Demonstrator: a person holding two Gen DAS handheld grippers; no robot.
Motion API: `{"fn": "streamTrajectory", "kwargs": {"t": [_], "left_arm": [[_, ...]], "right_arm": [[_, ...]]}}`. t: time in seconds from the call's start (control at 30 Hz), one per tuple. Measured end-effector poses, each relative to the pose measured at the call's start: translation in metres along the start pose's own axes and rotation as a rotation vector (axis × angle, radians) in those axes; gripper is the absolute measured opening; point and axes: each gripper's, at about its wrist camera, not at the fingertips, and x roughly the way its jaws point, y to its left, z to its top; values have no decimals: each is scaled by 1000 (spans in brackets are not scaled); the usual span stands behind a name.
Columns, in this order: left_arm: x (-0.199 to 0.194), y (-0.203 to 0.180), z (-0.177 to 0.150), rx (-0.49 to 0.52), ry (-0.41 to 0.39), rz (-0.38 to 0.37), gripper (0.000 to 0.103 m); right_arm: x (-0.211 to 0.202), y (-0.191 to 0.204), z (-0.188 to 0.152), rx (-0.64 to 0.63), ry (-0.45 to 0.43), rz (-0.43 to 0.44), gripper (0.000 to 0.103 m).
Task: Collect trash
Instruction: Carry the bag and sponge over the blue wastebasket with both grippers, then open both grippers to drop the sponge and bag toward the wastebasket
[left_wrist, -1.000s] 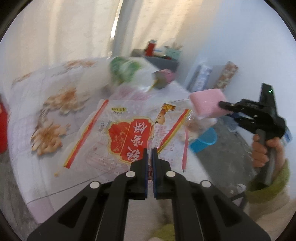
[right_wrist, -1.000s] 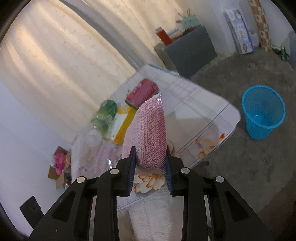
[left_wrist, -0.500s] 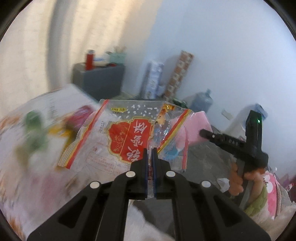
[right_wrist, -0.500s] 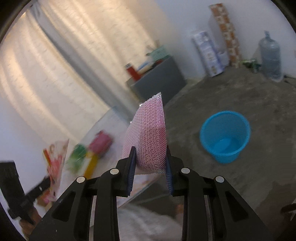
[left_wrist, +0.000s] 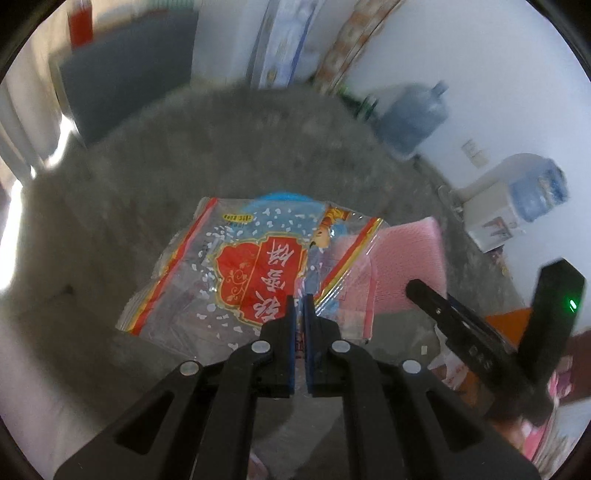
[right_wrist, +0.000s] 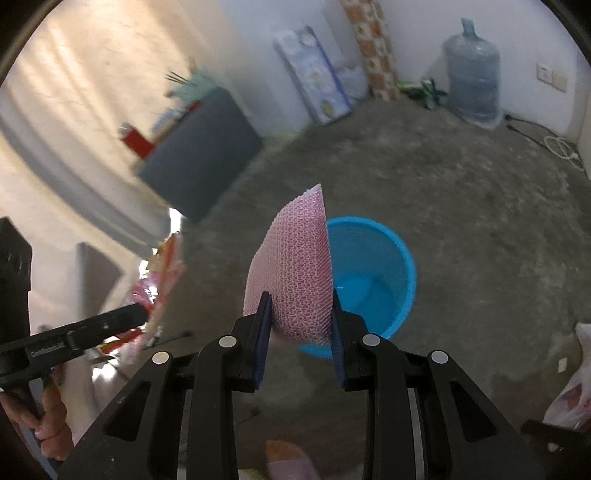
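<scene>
Two pieces of trash are in your grippers, and both now hang over the bare concrete floor (right_wrist: 461, 206) near the blue bin (right_wrist: 373, 273). Your left gripper (left_wrist: 299, 299) has its jaws pressed together on the lower edge of a clear plastic bag (left_wrist: 236, 266) with red and yellow print; the bag fans out ahead of the fingertips and covers most of the bin, of which only a strip of blue rim shows above the bag's top edge in the left wrist view. Your right gripper (right_wrist: 299, 314) is partly closed, its two pads clamped on either side of a pink mesh sponge (right_wrist: 295, 266) that stands upright between them. In the right wrist view the bin sits just behind and to the right of the sponge, its mouth open to view. From the left wrist view the right gripper and its sponge lie just right of the bag. A second ago both loads were above the patterned table; the table has since left both views, and the floor, a water jug (right_wrist: 472, 70) and the wall fill the background instead. Neither grip has changed in that time.
</scene>
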Motion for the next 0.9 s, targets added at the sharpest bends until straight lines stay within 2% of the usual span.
{"fn": "streamTrajectory", "kwargs": {"t": [0.13,0.23,0.27,0.33,0.37,0.4,0.5,0.73,0.9], "left_arm": [[71,2,37,-57,98,10,4],[104,2,51,-76,129,33,6],[112,5,53,-82,128,36,8],[122,3,58,-103,127,39,22],[126,1,56,-113,121,34,38],[127,2,57,-120,113,27,52],[124,2,57,-104,84,29,61],[114,1,63,-122,58,7,63],[83,-5,61,-111,15,-14,65]], "right_arm": [[44,-17,20,32,37,-45,27],[67,-29,25,51,58,-63,29],[72,-32,25,60,62,-70,33],[88,-39,27,73,73,-84,36],[92,-39,28,74,83,-83,40],[98,-42,27,78,97,-94,42],[104,-46,22,84,115,-108,45],[90,-50,18,97,91,-108,48],[69,-51,16,86,57,-109,48]]}}
